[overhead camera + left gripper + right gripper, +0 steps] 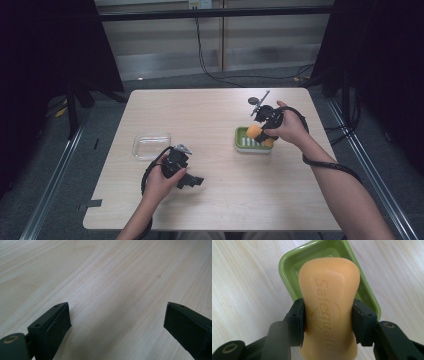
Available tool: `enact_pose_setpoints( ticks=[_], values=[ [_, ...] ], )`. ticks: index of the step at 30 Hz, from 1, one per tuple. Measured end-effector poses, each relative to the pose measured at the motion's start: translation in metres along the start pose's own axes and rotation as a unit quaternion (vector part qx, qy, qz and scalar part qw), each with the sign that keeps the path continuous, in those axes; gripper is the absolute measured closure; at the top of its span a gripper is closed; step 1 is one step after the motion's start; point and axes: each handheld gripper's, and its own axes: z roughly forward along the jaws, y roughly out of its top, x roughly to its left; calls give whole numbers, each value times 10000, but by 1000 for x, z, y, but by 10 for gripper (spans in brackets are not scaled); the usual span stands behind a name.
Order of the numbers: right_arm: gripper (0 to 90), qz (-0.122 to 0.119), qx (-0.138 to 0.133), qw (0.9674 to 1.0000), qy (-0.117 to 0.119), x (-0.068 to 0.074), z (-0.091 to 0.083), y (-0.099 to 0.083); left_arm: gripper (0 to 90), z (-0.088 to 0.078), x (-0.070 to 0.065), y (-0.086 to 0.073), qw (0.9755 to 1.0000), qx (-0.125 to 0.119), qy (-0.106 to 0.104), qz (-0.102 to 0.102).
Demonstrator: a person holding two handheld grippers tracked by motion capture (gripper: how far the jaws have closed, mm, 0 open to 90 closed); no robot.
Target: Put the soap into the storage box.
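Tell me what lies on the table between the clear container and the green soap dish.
Nothing: in the high view the stretch of table between the clear container and the green soap dish is bare wood.

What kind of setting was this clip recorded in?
Probably a lab or recording rig, not a home: a bare wooden table stands between dark curtains, with cables trailing on the grey floor and a metal rail alongside.

A pale wooden table (220, 190) bears a green soap dish (245, 144) and a clear container (150, 145).
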Motion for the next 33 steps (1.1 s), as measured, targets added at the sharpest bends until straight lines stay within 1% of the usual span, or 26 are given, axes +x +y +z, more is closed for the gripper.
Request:
enact_pose_setpoints(
  ticks=[4, 5, 7, 8, 11, 12, 13, 14, 15, 18, 19, 20, 21, 22, 24, 25, 29, 30, 31, 32, 33],
  values=[
    [510, -32, 30, 10000, 5, 0, 1, 1, 69, 0, 0, 0, 10000, 3, -1, -15],
    [510, -12, 28, 10000, 13, 0, 2, 1, 69, 1, -1, -1, 9999, -60, 5, -91],
    [510, -15, 24, 10000, 16, -1, 3, 1, 69, 0, 0, -1, 10000, -31, 5, -64],
    [510, -68, 2, 10000, -11, -2, 3, 1, 69, 0, 0, 0, 10000, 3, 8, -26],
    [510, -114, 17, 9999, -3, -3, 4, 2, 69, 0, 0, 0, 10000, 4, 13, 19],
    [510, -125, 10, 9999, 0, -3, 5, 3, 69, 0, -1, 0, 10000, -37, 26, -55],
    [510, -105, 31, 9999, -12, -3, 6, 3, 69, -1, -1, 0, 10000, -4, 34, -42],
    [510, -142, 51, 9999, -23, -3, 6, 3, 69, -1, 0, 0, 10000, 21, 23, 20],
    [510, -133, 47, 9999, 5, -3, 6, 4, 69, -1, 0, 0, 10000, 15, 21, 24],
    [510, -154, 39, 9999, -14, -4, 7, 4, 69, -1, 0, 0, 10000, -17, 10, 4],
    [510, -133, 67, 9999, -14, -3, 7, 5, 69, 0, 0, 0, 10000, -51, 23, -73],
    [510, -115, 66, 9999, -19, -3, 7, 5, 69, 1, -1, 0, 9999, -56, 1, -83],
    [510, -126, 67, 9999, -28, -3, 7, 5, 69, 1, -1, -1, 9999, -56, 2, -86],
    [510, -165, 40, 9999, -16, -4, 8, 5, 69, 0, 0, 0, 10000, 1, -4, -14],
    [511, -133, 78, 9999, 8, -3, 9, 5, 70, 0, -1, 0, 10000, -59, 5, -60],
    [510, -143, 81, 9999, 1, -4, 10, 4, 70, 0, -1, 0, 10000, -19, 27, -45],
    [510, -139, 80, 9999, 21, -5, 11, 4, 69, 0, -1, 0, 10000, -40, 33, -47],
    [510, -126, 91, 9999, 31, -5, 10, 4, 69, 0, 0, 0, 10000, -3, 32, 2],
    [510, -122, 59, 9999, 5, -5, 11, 4, 69, 0, 0, 0, 10000, 0, 27, 4],
    [510, -157, 85, 9998, 5, -6, 11, 4, 70, 0, 0, 0, 10000, -4, 24, -1],
    [510, -158, 82, 9998, -1, -7, 11, 4, 70, 0, -1, 0, 10000, -39, 30, -48]
  ],
)
